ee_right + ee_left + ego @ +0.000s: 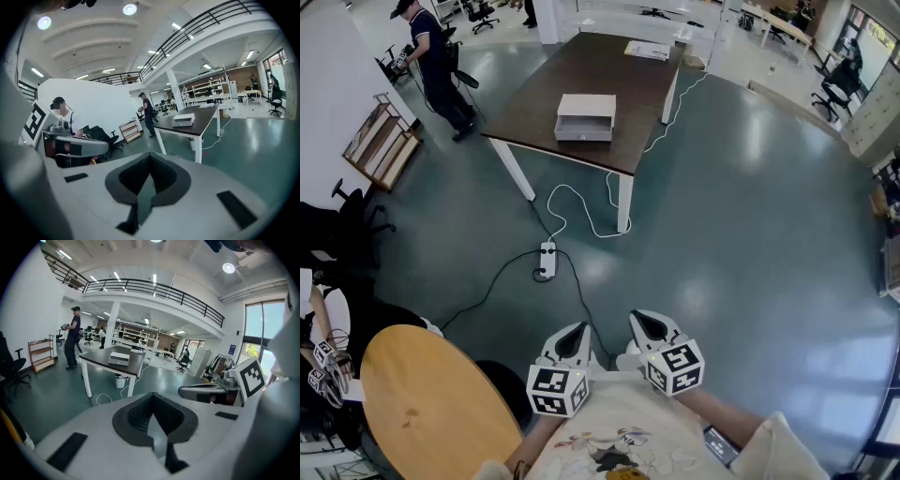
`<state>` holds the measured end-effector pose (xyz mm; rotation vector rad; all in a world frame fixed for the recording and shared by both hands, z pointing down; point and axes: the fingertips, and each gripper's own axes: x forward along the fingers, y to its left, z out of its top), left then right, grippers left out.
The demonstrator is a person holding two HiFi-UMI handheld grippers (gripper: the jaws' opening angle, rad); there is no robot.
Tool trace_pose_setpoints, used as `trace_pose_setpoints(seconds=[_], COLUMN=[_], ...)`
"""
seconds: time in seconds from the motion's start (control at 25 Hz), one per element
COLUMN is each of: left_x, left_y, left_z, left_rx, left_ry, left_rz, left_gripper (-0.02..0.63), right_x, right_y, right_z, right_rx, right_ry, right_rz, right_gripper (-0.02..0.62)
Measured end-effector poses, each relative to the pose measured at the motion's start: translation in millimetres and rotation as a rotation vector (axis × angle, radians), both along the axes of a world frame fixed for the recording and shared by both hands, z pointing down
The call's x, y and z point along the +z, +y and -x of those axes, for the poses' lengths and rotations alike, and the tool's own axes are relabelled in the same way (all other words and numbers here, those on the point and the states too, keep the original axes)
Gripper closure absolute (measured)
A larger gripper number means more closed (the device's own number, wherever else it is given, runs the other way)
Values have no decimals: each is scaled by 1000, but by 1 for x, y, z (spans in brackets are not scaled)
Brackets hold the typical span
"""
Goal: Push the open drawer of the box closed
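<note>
Bright, even indoor light everywhere, nothing dim. From the head view the glossy floor (pixel 750 187) throws back soft pale blotches of the overhead lights, and the worktop (pixel 609 80) drops only a faint shadow. Both gripper views are heavy fisheye with black corners and bent straight lines. The round ceiling lamps (pixel 130 9) are blown out white, same with the window (pixel 265 331). The left tongs (pixel 153 413) and right tongs (pixel 149 176) look soft up close, the background's sharper
</note>
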<state>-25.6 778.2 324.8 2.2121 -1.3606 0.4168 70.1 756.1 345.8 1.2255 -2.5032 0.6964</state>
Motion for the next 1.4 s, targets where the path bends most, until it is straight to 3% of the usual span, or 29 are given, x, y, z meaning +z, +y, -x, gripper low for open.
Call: trace_pose_setpoints(seconds=[0.52, 1.04, 1.4], left_x=[12, 27, 42], left_y=[-13, -30, -131], left_z=[-21, -51, -50], left_rx=[-57, -120, -107], left_ry=[-18, -14, 24], left_rz=[18, 33, 49], left_gripper=[600, 600, 600], right_x=[22, 38, 53], right_y=[-21, -47, -144], right_z=[-33, -63, -75], right_rx=[-43, -94, -45], right_ry=[-16, 31, 54], right_rz=[40, 43, 54], right_gripper=[591, 591, 591])
